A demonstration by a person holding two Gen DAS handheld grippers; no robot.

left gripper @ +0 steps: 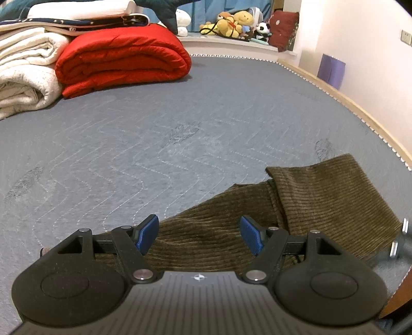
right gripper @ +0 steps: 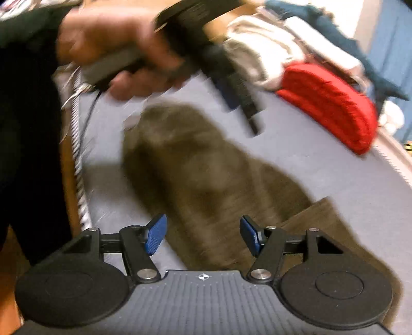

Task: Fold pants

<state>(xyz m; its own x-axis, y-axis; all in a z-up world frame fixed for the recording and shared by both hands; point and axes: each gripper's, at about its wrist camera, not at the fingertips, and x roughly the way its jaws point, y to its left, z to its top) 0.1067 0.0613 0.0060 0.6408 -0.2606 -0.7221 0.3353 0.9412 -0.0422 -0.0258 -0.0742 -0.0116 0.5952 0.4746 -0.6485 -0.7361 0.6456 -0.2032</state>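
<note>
Closest in the left wrist view, the left tongs stand wide apart with nothing between their blue pads, poised just above the olive-brown corduroy pants. The pants lie on a grey-blue quilted bed cover, near the bed's right-hand edge, with one section folded over another. Beyond them the cover runs bare to a rolled red quilted blanket and a stack of cream and white folded blankets at the far left. Farthest back, a heap of plush toys sits on a pale ledge.

In the right wrist view, the right tongs are also spread wide and hold nothing, hovering over the pants, which look heavily blurred and stretch away across the bed cover. Past the pants, the person's left hand grips the handle of the other device, also blurred. The red blanket lies at the far right, with pale blankets behind it.
</note>
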